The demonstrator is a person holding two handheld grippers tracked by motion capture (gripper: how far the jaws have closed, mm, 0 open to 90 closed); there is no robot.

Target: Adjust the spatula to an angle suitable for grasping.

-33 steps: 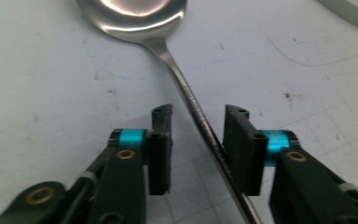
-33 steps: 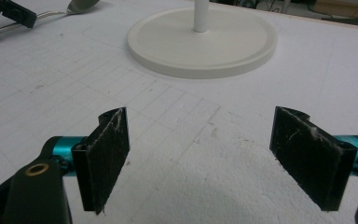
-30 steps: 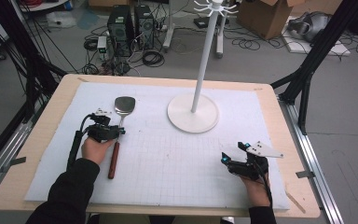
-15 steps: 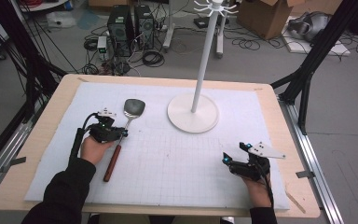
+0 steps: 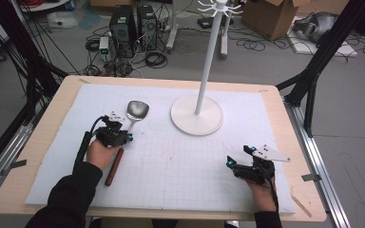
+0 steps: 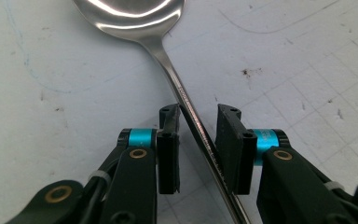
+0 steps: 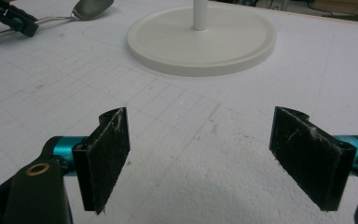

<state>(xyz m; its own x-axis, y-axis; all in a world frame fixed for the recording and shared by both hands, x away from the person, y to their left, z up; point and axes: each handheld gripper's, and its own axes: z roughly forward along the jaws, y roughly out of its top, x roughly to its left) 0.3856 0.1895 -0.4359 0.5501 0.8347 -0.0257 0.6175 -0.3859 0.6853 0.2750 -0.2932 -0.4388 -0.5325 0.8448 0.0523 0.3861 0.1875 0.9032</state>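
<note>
Left gripper [image 6: 198,116] straddling the thin steel shank of a shiny metal serving spoon with brown wooden handle [image 5: 132,114], jaws narrow, just reopened, one pad grazing the shank. Spoon flat on the white gridded mat [image 5: 171,171], left of the white round-based stand [image 5: 197,115]. Right gripper [image 7: 199,140] gaping wide, empty, near right.

I am counting one spoon [image 5: 132,116] lying on the table [image 5: 285,156], with one metal bowl and one brown wooden handle. One white stand [image 5: 197,114] is standing there too, made of one round base and one pole. One white mat [image 5: 171,166] is covering the top. I am working two claws: left claw [image 5: 126,137], right claw [image 5: 235,161].
</note>
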